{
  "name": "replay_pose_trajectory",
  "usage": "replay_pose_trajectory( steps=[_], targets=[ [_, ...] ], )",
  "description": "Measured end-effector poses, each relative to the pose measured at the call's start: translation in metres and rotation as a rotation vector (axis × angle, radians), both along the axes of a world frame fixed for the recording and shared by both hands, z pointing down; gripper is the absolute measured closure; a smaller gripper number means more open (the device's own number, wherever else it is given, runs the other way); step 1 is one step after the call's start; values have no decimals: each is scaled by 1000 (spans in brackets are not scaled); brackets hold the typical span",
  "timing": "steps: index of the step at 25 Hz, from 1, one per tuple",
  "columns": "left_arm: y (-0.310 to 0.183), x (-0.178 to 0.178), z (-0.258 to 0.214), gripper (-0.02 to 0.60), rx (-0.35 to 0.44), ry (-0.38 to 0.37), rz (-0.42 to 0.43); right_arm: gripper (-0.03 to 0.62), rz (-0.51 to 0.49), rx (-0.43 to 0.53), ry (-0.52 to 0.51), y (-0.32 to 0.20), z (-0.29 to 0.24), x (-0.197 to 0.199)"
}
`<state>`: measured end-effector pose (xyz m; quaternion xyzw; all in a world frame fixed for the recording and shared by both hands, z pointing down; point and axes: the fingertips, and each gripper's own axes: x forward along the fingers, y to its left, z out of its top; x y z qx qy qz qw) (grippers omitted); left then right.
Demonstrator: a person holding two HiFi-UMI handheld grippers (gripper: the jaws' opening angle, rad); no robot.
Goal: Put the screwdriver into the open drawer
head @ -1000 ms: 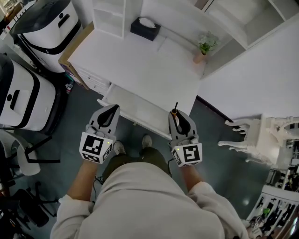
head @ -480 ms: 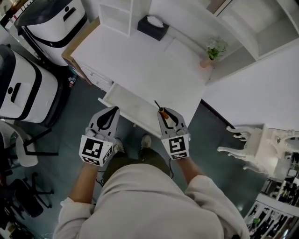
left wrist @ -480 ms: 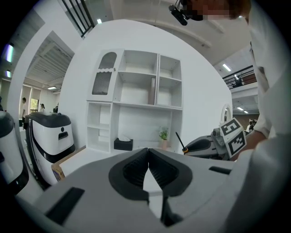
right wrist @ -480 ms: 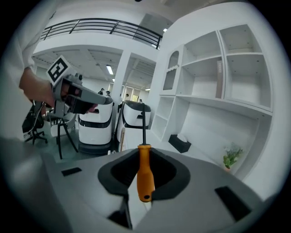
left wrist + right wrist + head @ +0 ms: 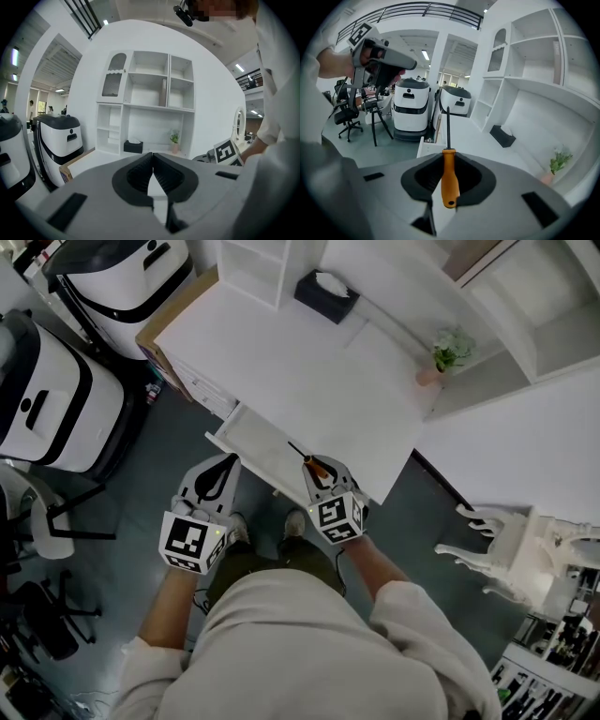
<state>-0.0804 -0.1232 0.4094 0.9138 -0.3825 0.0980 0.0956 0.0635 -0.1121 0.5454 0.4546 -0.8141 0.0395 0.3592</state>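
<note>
Head view, white desk (image 5: 281, 362), open drawer (image 5: 255, 446), grey floor (image 5: 141, 498)

The left forearm (image 5: 167, 604) and right forearm (image 5: 373, 563) reach forward from the torso, bare below light sleeves (image 5: 405, 607); the left gripper (image 5: 228, 462) is held at the person's left, pointing forward and slightly right, with its marker cube (image 5: 192, 540) nearest the body; its jaws are pressed together at the tips with nothing between them; the right gripper (image 5: 317, 472) is a little farther forward and angles toward the left; its own cube faces up at the head camera; its jaws clamp the orange handle of the screwdriver (image 5: 309, 463), the shaft sticking straight out past the jaw tips; the two grippers are near each other but apart.
</note>
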Motion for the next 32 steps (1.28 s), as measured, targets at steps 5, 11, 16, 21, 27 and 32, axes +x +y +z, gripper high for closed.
replay_pose_trajectory(
  steps=[5, 11, 16, 21, 27, 32],
  targets=[
    [-2, -2, 2, 577, -4, -7, -15, 517, -26, -43, 19, -6, 24, -4],
    [-5, 1, 3, 577, -9, -14, -21, 517, -41, -62, 24, -9, 30, -4],
    [-6, 3, 6, 577, -18, -16, -23, 517, -55, -111, 50, -6, 49, 0],
    [-6, 2, 12, 577, -32, -26, -31, 517, -70, -162, 80, -5, 78, 0],
    [-7, -5, 18, 577, -47, -41, -46, 517, -79, -216, 98, -13, 110, -3],
    [-11, -11, 22, 577, -61, -54, -58, 517, -79, -266, 113, -19, 137, -5]
  ],
)
